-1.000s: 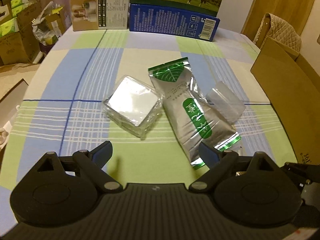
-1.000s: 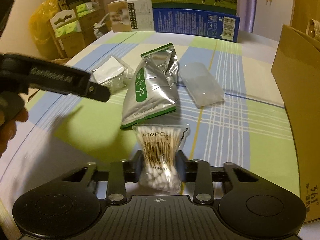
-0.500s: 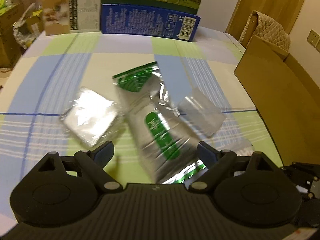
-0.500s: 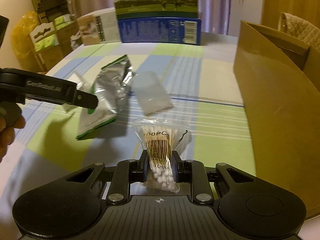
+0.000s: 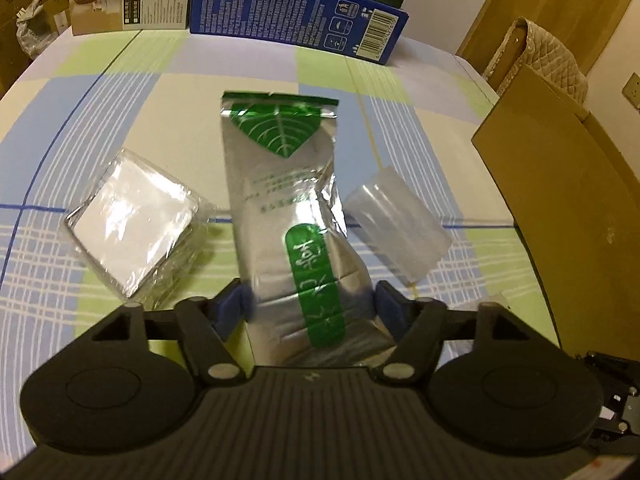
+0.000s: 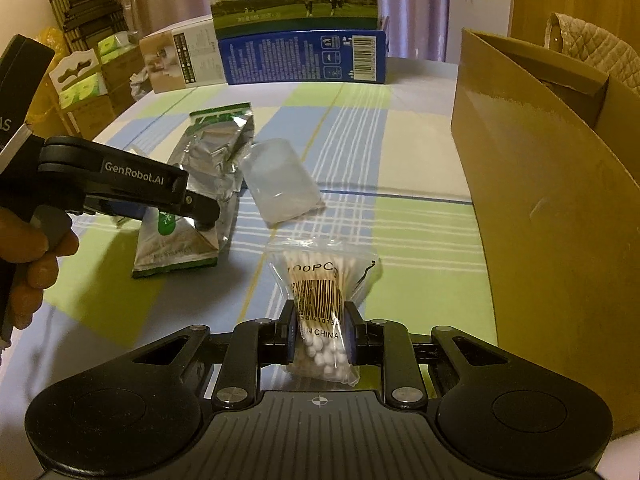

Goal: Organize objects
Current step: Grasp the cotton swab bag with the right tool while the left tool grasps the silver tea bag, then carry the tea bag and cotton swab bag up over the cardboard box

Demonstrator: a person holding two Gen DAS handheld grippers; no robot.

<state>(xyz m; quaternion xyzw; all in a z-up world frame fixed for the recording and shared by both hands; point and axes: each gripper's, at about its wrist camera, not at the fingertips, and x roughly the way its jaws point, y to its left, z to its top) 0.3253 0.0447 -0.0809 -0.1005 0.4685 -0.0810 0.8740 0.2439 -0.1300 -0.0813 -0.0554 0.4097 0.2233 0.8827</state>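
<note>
Left to right on the table [image 5: 120, 92]: the left gripper [image 5: 310, 306] straddled the silver-green pouch [image 5: 288, 200] mid-table, fingers spread at its sides; the right gripper [image 6: 320, 334] pinched the cotton-swab bag [image 6: 320, 292] beside the cardboard box [image 6: 552, 208] at the table's right edge.

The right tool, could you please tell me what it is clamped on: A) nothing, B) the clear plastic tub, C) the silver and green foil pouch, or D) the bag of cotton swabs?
D: in the right wrist view the right tool pinches the bag of cotton swabs between its fingers, barcode facing the camera.
</note>
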